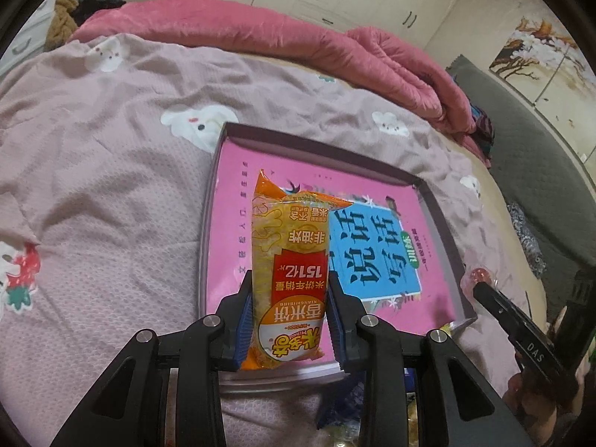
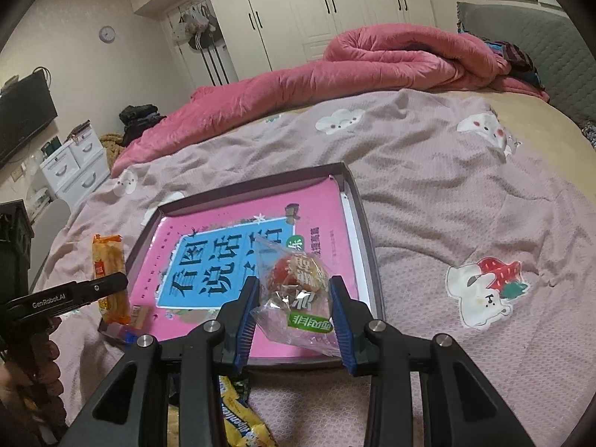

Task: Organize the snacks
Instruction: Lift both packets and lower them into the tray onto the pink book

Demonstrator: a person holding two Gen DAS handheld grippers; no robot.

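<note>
My left gripper (image 1: 290,316) clamps the rice cracker pack (image 1: 288,283), long axis pointing ahead over the tray (image 1: 443,223); right gripper (image 2: 294,320) pinches the clear-wrapped snack (image 2: 298,290) above it too.

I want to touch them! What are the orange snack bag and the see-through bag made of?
The orange snack bag looks like glossy printed plastic film: it shines and has a crimped end. The see-through bag looks like thin clear plastic, crinkled, with glints. Each is squeezed in a hand-held gripper, left and right.
</note>
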